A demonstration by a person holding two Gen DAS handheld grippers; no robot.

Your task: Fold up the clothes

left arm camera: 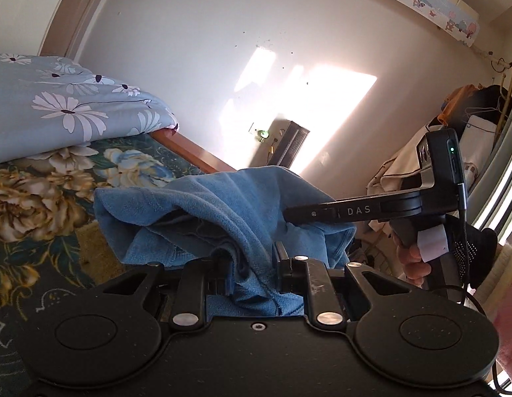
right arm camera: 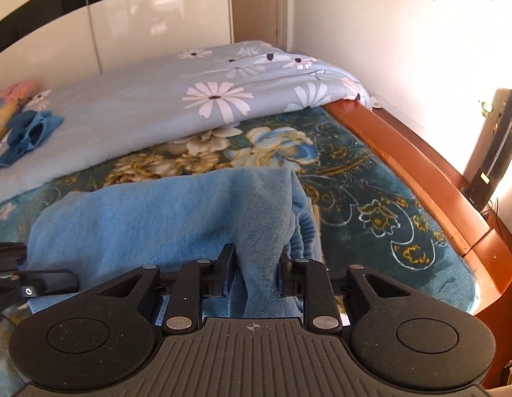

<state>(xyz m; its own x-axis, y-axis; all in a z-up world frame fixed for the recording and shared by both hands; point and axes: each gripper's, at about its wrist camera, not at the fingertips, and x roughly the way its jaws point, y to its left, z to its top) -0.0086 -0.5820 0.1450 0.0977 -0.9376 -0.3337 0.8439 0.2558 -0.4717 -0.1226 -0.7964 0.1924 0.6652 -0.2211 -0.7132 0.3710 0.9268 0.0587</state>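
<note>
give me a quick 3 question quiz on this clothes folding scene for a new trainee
1. True or false: both the left gripper and the right gripper have their jaws closed on the blue fleece garment.
2. Multiple choice: the garment lies over A) a teal floral blanket, B) a bare wooden floor, C) a white desk.
3. Fill in: further up the bed, a pale blue quilt is printed with white ____.

Key: 1 true. 2 A, the teal floral blanket. 3 daisies.
</note>
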